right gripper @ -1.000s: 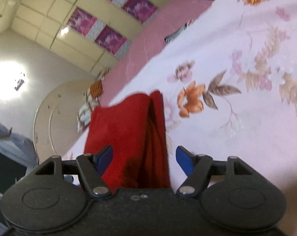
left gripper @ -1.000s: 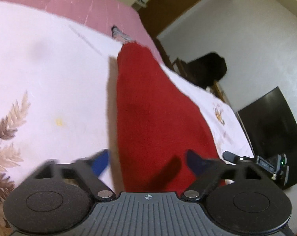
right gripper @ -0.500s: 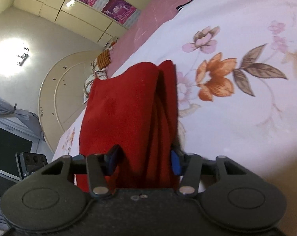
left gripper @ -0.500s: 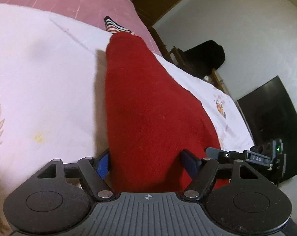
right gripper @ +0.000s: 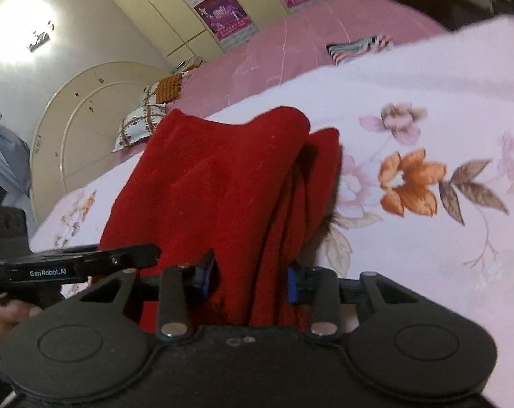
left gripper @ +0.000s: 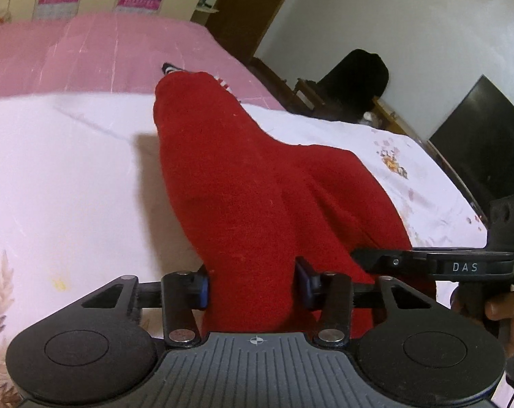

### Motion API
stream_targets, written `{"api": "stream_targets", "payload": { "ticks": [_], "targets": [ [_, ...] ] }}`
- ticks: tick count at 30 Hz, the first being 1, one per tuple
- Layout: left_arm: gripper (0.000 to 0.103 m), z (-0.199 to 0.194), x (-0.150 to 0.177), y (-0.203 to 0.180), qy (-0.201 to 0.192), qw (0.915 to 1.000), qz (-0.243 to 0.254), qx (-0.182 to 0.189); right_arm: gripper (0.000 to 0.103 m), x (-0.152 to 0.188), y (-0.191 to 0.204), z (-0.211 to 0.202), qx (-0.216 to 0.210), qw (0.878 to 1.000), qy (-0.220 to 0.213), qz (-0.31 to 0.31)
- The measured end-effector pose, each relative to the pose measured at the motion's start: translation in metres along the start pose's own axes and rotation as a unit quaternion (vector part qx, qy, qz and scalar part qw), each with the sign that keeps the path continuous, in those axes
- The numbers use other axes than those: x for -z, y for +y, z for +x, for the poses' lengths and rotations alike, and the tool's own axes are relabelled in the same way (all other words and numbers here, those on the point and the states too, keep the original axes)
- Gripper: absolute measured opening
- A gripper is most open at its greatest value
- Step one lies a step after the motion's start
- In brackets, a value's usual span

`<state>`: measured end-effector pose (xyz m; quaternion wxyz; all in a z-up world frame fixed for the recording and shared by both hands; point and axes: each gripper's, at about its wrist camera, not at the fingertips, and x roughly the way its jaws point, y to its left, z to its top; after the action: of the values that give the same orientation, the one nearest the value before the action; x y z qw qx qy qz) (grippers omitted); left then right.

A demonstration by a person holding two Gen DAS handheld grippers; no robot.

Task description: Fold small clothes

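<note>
Red garment (left gripper: 257,183) was lying on the floral bedsheet (left gripper: 69,170), near edge bunched between both tools. Left gripper (left gripper: 251,287) and right gripper (right gripper: 250,277) jaws were closing onto it, presumably to lift that edge for folding.

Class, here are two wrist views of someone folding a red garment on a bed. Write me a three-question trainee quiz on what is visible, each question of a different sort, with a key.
1. True or false: the red garment lies between the fingers of both the left gripper and the right gripper.
2. Multiple choice: the garment rests on (A) a wooden floor, (B) a floral bedsheet, (C) a chair.
3. Fill in: in the right wrist view, a ______ cloth lies far off on the pink cover.

Key
1. True; both pairs of jaws are closing, with red fabric between them.
2. B.
3. Striped.
</note>
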<state>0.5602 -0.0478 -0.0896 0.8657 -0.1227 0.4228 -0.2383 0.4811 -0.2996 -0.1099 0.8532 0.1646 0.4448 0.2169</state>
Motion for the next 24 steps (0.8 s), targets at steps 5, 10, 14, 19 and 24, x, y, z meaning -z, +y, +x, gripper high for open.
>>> {"api": "stream_targets", "payload": {
  "ticks": [5,10,14,19,24],
  "targets": [
    [0.044,-0.028,-0.004,-0.013,-0.010,0.9999,0.012,-0.004,0.036,0.003,0.021,-0.019,-0.001,1.000,-0.018,-0.013],
    [0.044,-0.064,-0.003,-0.021,-0.023,0.9993,0.023,-0.017,0.036,0.005,0.047,-0.034,-0.003,0.999,-0.025,-0.033],
    [0.044,-0.097,0.003,-0.025,-0.032,0.9984,0.031,-0.033,0.036,0.007,0.071,-0.041,-0.014,0.999,-0.030,-0.043],
    [0.044,-0.138,0.020,-0.023,-0.042,0.9970,0.035,-0.056,0.036,0.020,0.109,-0.043,-0.028,0.997,-0.027,-0.059],
    [0.044,-0.181,0.039,-0.014,-0.045,0.9953,0.036,-0.078,0.036,0.038,0.151,-0.042,-0.044,0.996,-0.021,-0.077]
  ]
}}
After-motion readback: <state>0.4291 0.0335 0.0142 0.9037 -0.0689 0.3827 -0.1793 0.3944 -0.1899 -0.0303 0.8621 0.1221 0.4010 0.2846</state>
